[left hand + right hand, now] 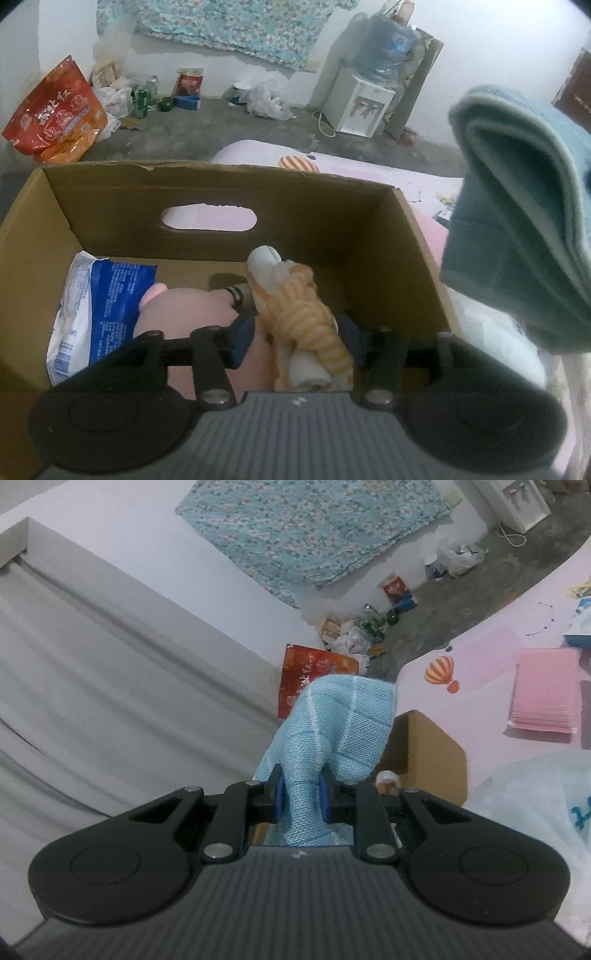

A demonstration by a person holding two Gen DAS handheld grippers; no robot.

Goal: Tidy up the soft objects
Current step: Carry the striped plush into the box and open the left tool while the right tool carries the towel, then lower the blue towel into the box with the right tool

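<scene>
The left tongs (pixel 295 338) stand spread around an orange-striped plush toy (pixel 301 314) inside the cardboard box (pixel 421 258), beside a blue-and-white packet (pixel 107 295) whose print is too small to read. The right tongs (pixel 300 797) pinch a light blue cloth (pixel 332 723) above the box's corner. The red bag (pixel 55 114) on the floor bears blurred white characters.

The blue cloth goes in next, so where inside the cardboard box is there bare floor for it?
Bare floor shows along the back wall of the cardboard box under the handle hole, and in the right corner beside the striped plush toy. The front left is crowded: blue-and-white packet, pink plush.
</scene>
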